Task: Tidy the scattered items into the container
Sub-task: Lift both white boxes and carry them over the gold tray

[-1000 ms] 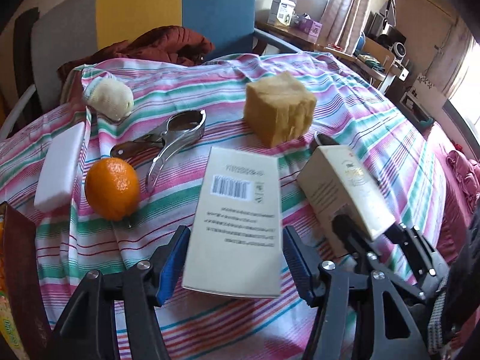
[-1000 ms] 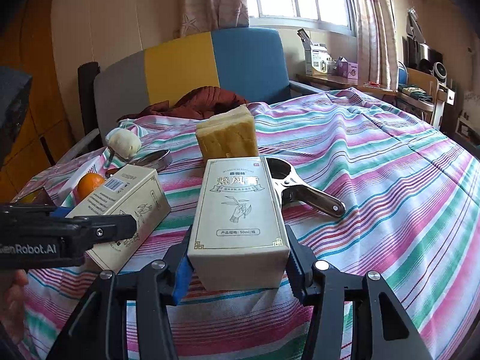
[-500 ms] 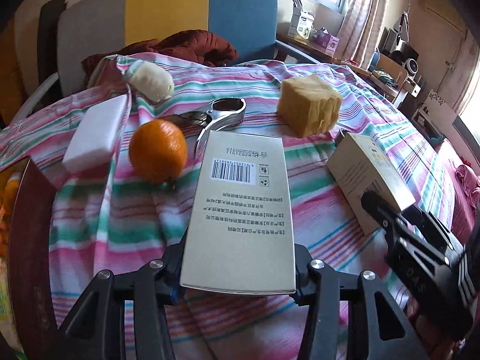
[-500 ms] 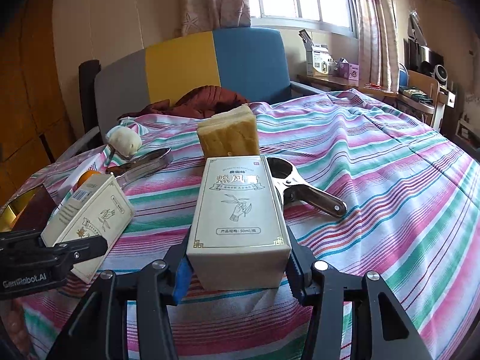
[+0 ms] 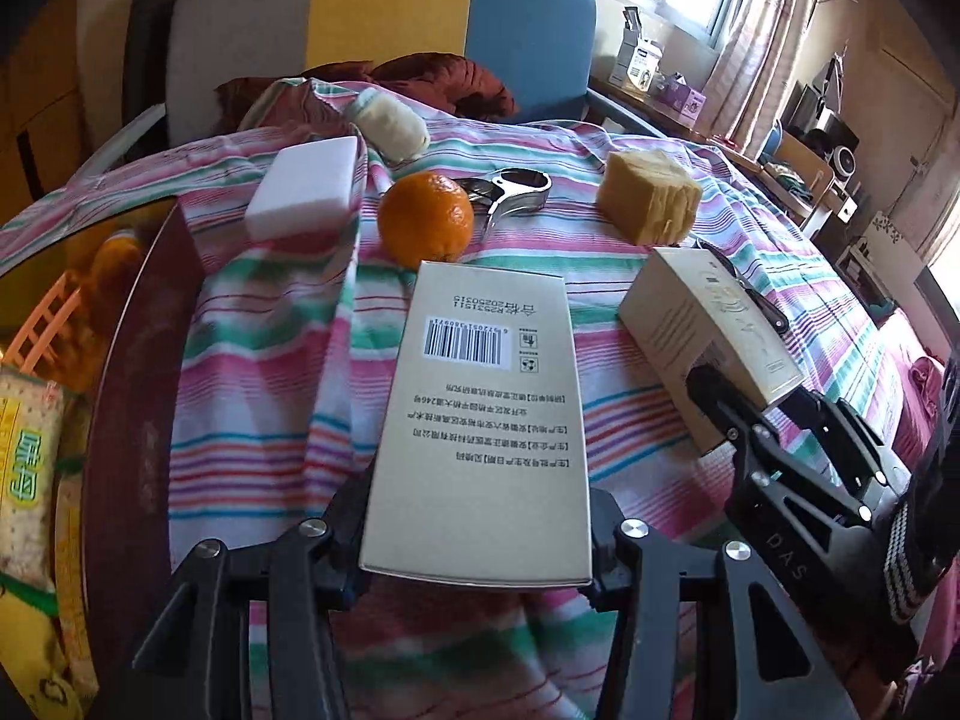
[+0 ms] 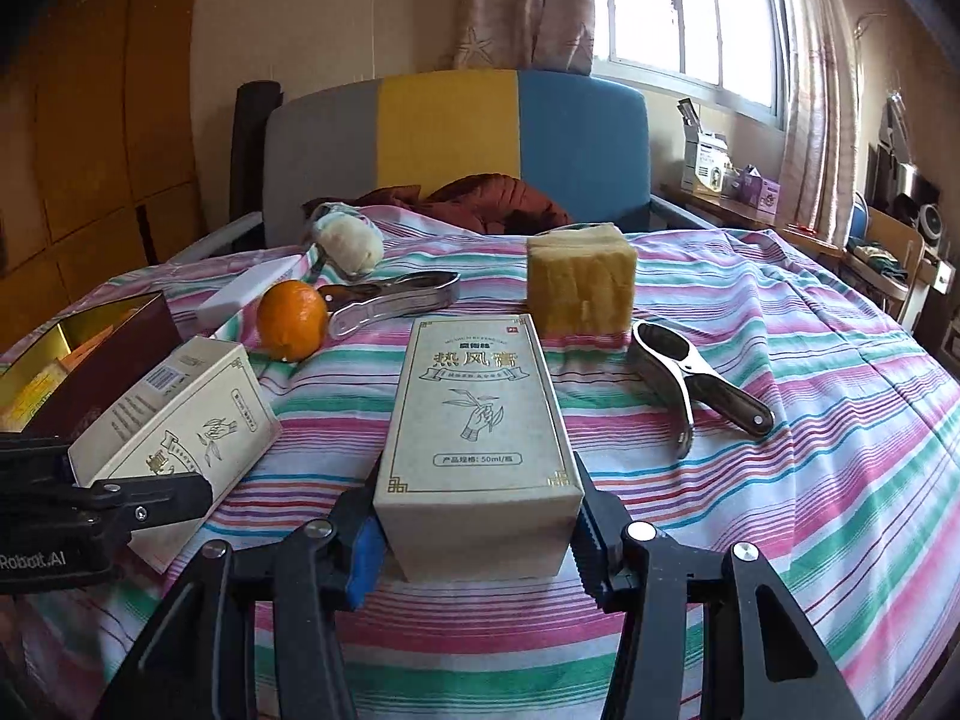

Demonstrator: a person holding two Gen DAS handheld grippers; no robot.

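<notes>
Left wrist view: my left hand-held gripper [image 5: 477,531] clamps a barcode box [image 5: 480,426] over the bed's [image 5: 270,372] left edge; my right hand-held gripper [image 6: 477,531] clamps another box [image 6: 477,438] mid-bed.

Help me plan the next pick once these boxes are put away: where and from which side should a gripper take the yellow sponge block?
Grip the yellow sponge block across its two flat side faces, coming level from the near side, probably with the right gripper. It stands as an upright cube on the striped cloth, clear on both sides; the metal squeezer lies apart, in front and to its right.
</notes>
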